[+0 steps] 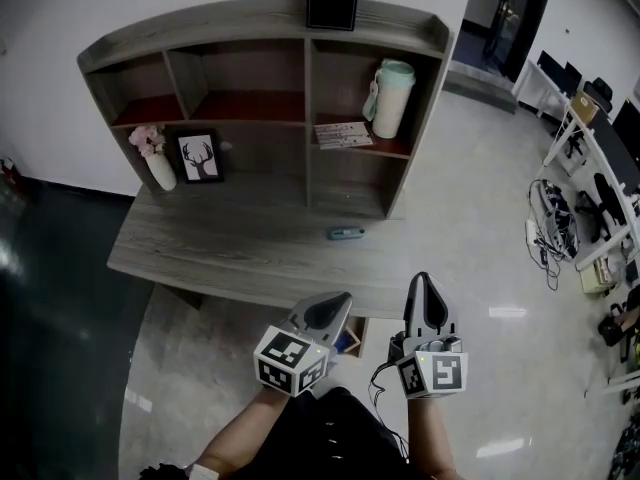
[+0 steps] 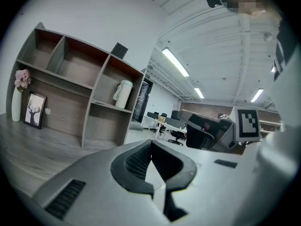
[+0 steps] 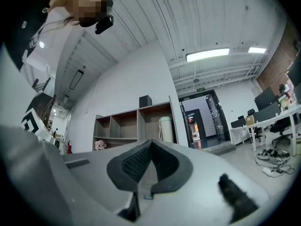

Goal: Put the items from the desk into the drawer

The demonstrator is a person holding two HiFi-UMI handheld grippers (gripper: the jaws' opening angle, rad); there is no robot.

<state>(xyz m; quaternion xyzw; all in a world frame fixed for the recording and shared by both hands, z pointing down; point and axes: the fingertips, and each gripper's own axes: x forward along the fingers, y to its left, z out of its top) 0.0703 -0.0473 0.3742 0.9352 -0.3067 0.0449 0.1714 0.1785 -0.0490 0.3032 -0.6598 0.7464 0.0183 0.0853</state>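
lying crosswise on the desk (image 1: 200, 258), the blue item (image 1: 346, 233) sits ahead of both empty, closed jaws; left gripper (image 1: 336, 302) looks nearer than right gripper (image 1: 425, 282)

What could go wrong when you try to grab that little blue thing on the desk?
Both the left tool and the right tool are shut and empty. If they aren't opened first, they might just shove the little blue thing along the desk. It lies flat, so pinching it could be tricky. Reaching further left, an arm might tip the tall vase.
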